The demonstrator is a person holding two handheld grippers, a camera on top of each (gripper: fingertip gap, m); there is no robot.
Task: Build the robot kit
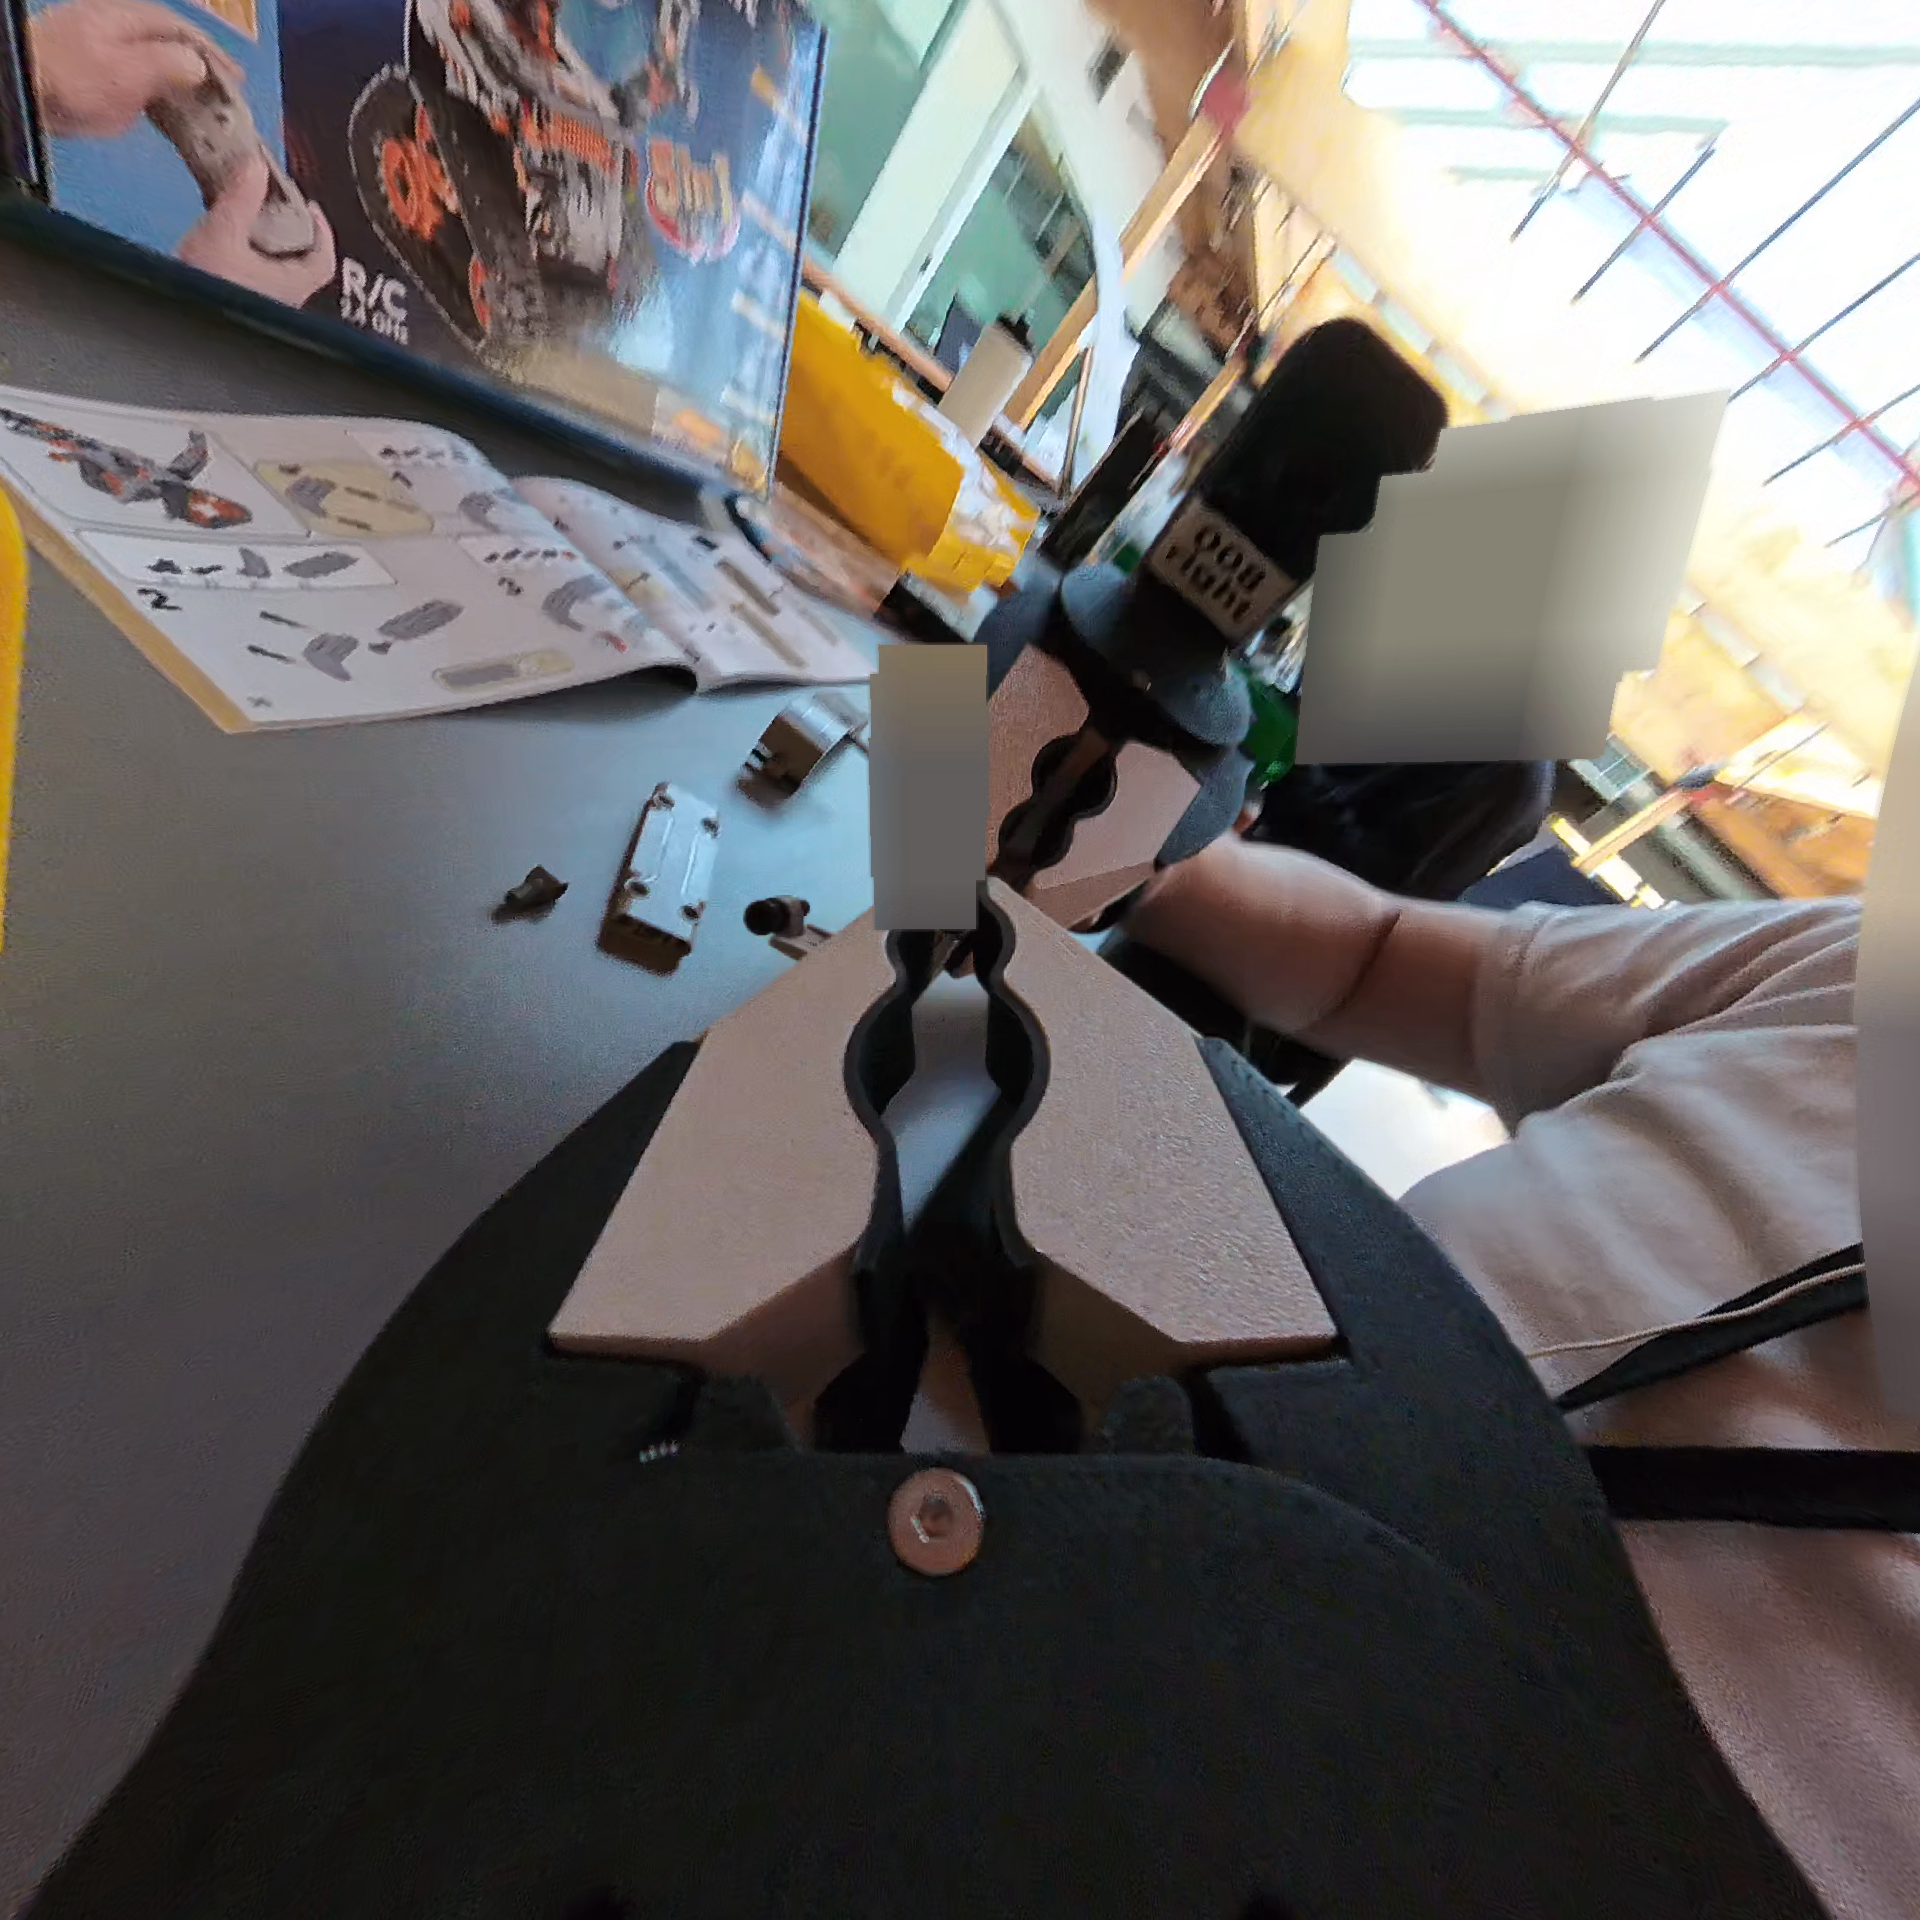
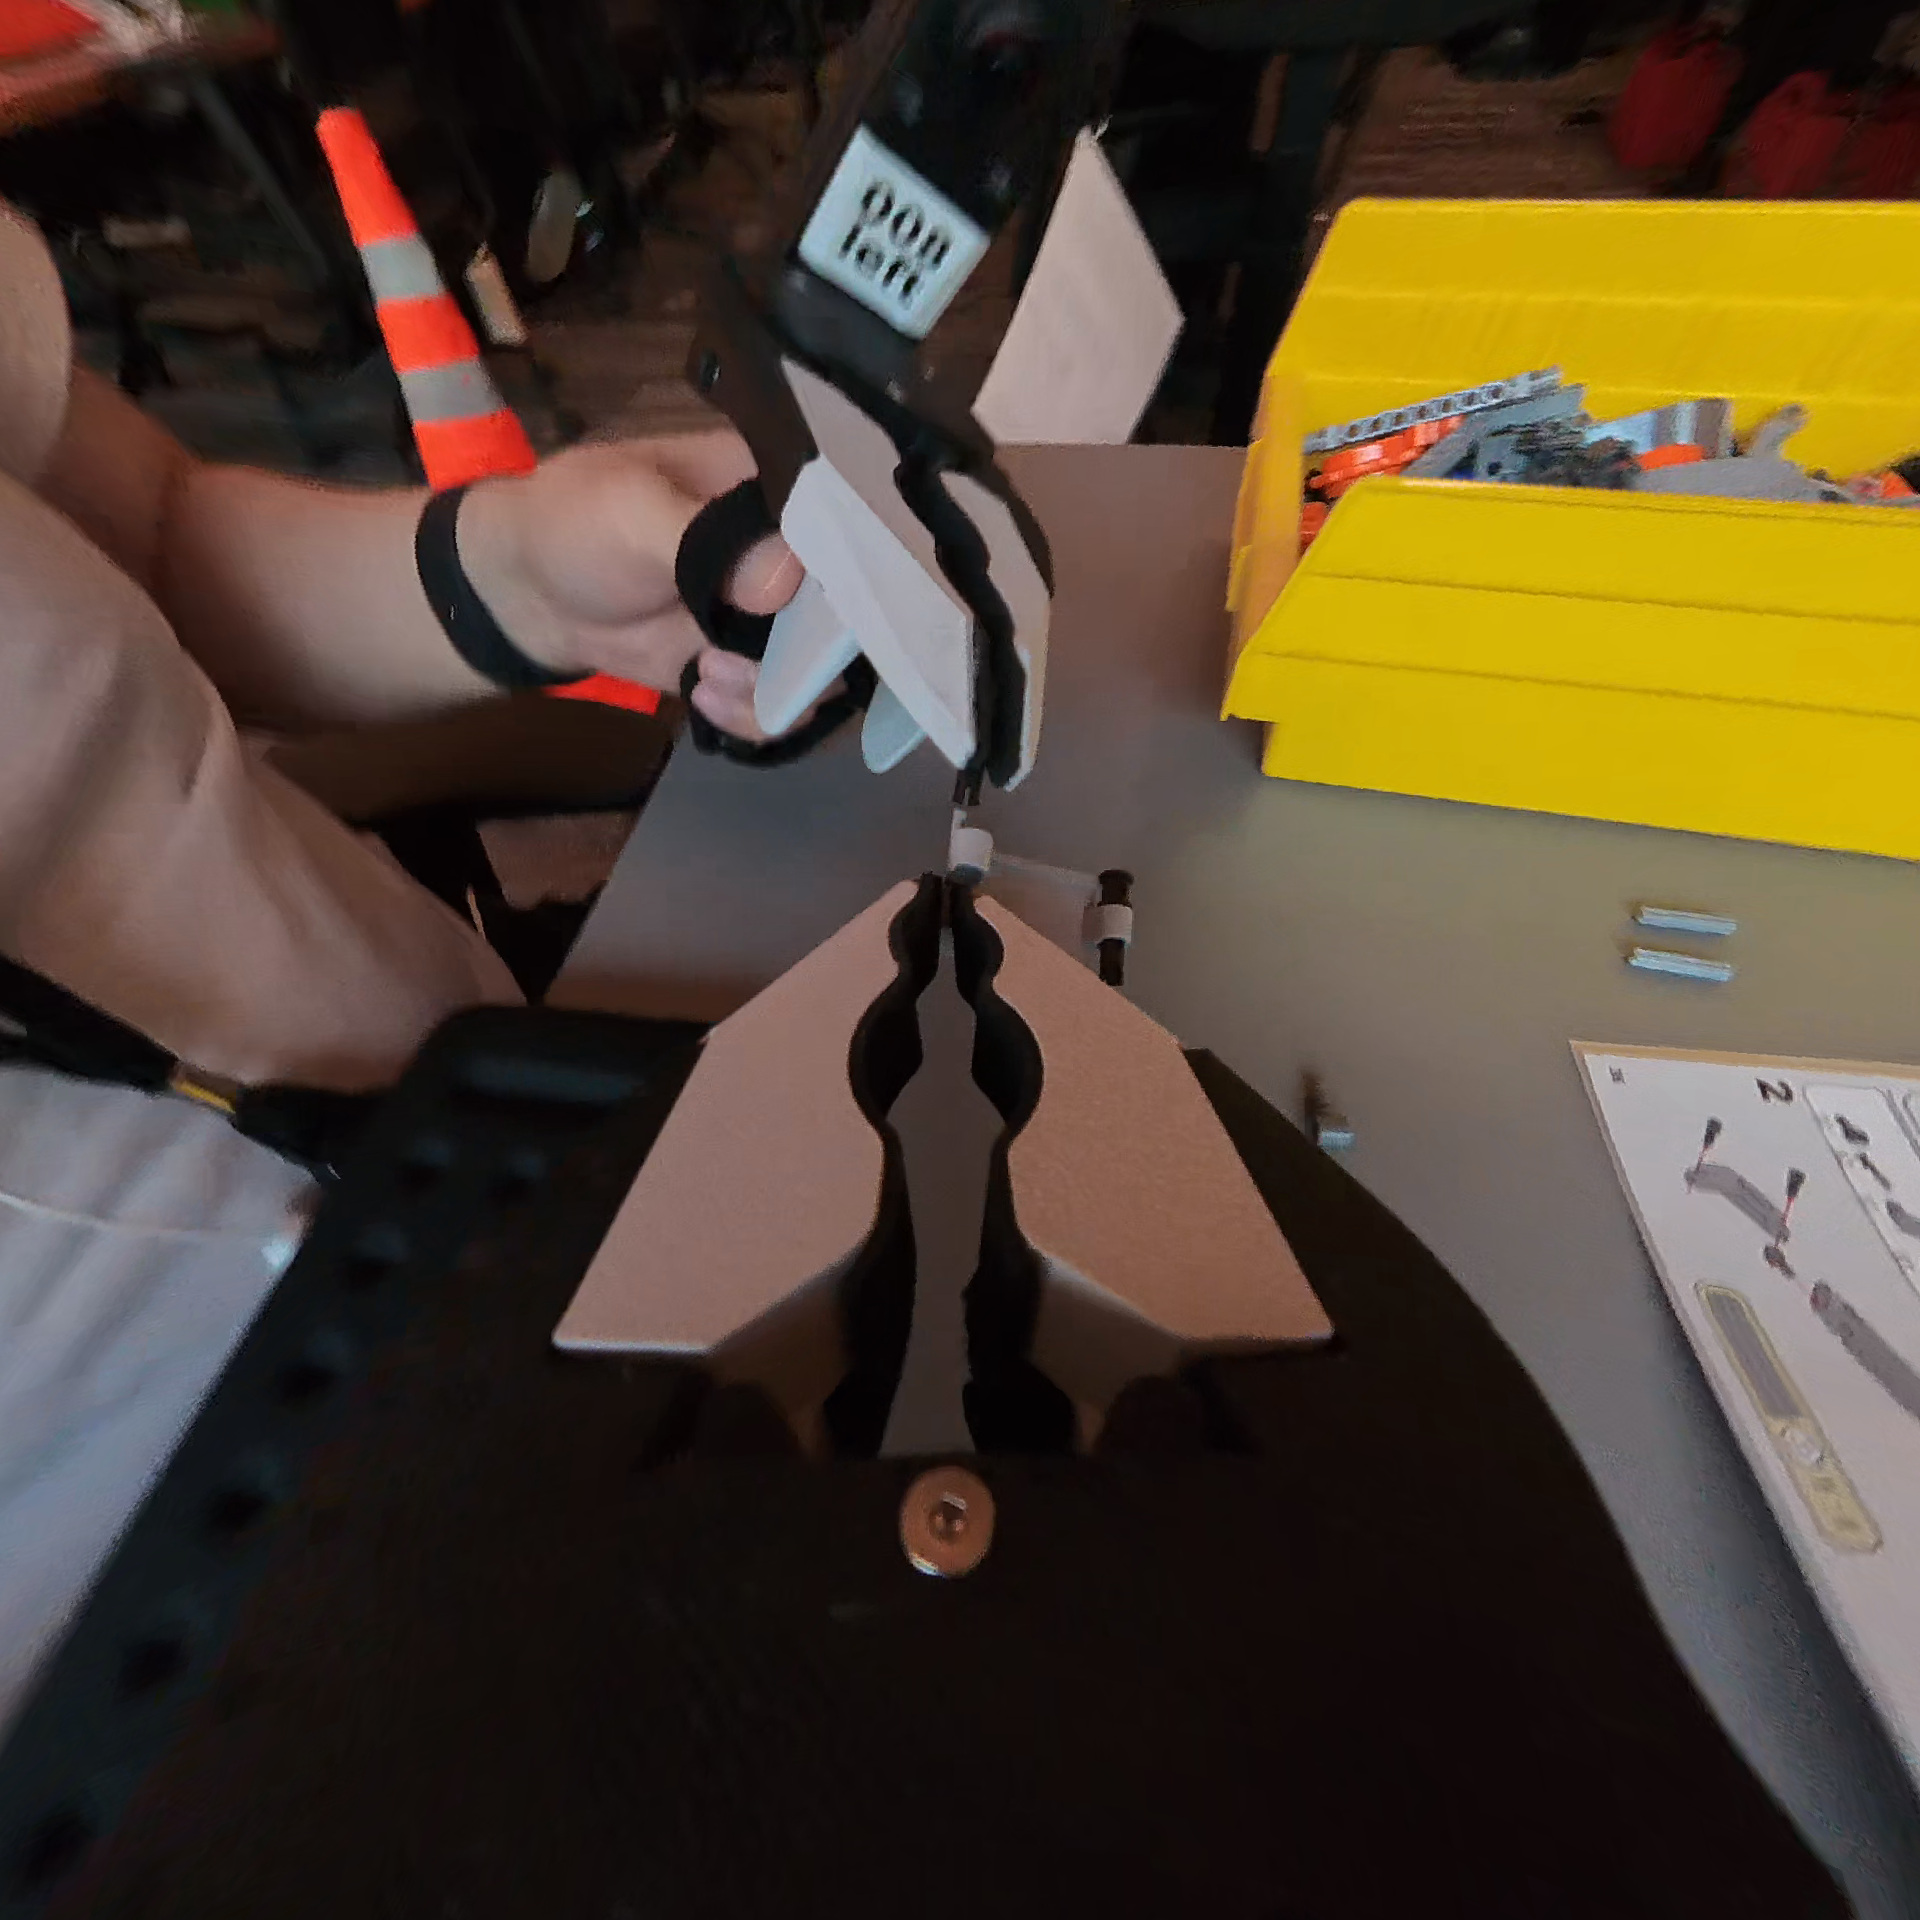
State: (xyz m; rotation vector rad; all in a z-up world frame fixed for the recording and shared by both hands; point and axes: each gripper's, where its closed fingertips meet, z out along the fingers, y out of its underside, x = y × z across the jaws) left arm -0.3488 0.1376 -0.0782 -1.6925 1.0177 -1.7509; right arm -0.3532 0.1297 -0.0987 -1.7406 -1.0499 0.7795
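Note:
In the right wrist view my left gripper comes down from above, shut on a short black pin. The pin carries a small light grey piece, and a thin grey arm on that piece leads to a second black pin. My right gripper is shut, its tips right under the grey piece and touching it. I cannot tell whether they pinch any part of it. In the left wrist view my left gripper meets the right gripper tip to tip above the grey table. A mosaic patch hides part of the tips.
A toy box and an open instruction booklet lie at the back left. Loose grey parts lie near them. A yellow bin of parts, two grey pins and an orange cone also show. A person's forearm is at the right. Left and right tips are no more than a few centimetres apart.

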